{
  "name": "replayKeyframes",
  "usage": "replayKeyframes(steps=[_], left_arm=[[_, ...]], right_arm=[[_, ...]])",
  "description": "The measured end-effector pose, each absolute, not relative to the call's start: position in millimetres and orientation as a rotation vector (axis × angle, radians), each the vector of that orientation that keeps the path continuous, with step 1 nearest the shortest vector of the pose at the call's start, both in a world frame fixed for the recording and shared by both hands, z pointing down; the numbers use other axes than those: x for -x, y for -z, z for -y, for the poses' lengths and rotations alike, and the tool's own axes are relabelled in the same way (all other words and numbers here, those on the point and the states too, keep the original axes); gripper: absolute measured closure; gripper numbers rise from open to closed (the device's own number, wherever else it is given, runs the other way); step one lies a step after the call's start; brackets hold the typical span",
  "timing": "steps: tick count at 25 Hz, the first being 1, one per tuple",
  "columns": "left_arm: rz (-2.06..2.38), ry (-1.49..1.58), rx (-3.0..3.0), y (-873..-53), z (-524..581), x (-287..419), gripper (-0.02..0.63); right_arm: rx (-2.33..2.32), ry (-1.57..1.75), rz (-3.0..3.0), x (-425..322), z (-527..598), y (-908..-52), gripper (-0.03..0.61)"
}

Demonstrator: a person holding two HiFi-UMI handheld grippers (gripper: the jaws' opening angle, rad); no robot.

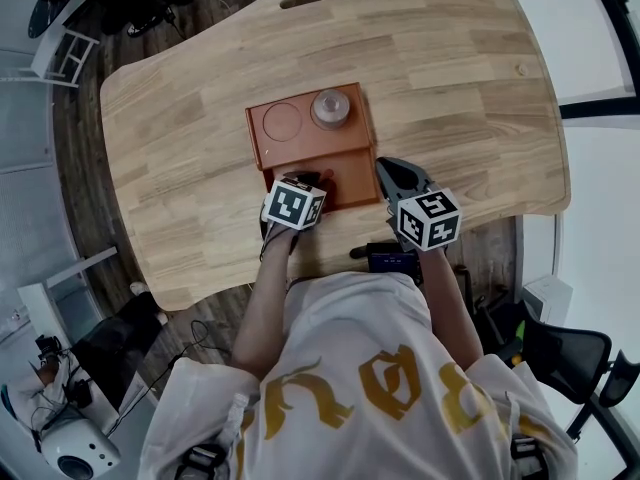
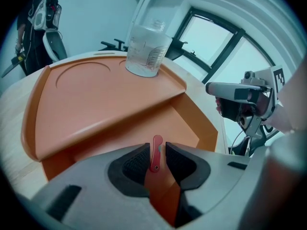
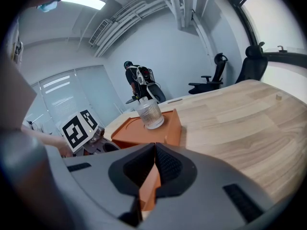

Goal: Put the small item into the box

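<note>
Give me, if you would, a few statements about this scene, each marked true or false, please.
1. The left gripper holds a small red item between its fingers. True.
2. The clear jar lies on its side on the table. False: it stands upright on the raised shelf of the orange box.
3. The right gripper has its fingers wide apart. False: they are closed, apparently on the orange box's wall.
4. The orange box sits on a wooden table. True.

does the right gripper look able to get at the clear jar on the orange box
Probably yes: nothing stands between the right gripper and the jar, though its jaws are shut and would need to open.
</note>
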State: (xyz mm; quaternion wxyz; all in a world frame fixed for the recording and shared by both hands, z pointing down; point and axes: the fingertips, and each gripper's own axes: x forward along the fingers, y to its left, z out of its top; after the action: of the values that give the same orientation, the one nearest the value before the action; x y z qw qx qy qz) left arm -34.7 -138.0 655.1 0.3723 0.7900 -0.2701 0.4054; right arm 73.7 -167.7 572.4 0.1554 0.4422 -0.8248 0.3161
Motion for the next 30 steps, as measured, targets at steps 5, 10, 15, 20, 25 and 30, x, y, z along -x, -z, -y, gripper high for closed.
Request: replayKeyframes(steps=[5, 10, 15, 20, 25, 30], left_arm=[[0.722, -0.989, -2.071, -639, 139, 37, 0.523], [0.794, -0.921, -2.124, -616, 143, 43, 0.539], [0.871, -0.857, -2.196, -589, 143, 44, 0.586], [0.949, -0.793, -2.29, -564, 144, 47, 0.593], [0.952, -0.702, -2.329, -544, 140, 48, 0.603], [1.014, -0.397, -2.295, -504, 144, 57, 0.603]], right_arm=[[-1.262, -0.876, 2.372, -72, 163, -563, 0.566], [-1.271, -0.827, 2.396, -68, 158, -547, 0.566], [-1.304, -0.77, 2.415, -63, 152, -531, 0.566], [-1.379, -0.652, 2.421, -61, 146, -512, 0.566], [-1.416, -0.623, 2.436, -58, 138, -499, 0.566], [-1.476, -0.606, 2.484, -55, 135, -474, 0.566]])
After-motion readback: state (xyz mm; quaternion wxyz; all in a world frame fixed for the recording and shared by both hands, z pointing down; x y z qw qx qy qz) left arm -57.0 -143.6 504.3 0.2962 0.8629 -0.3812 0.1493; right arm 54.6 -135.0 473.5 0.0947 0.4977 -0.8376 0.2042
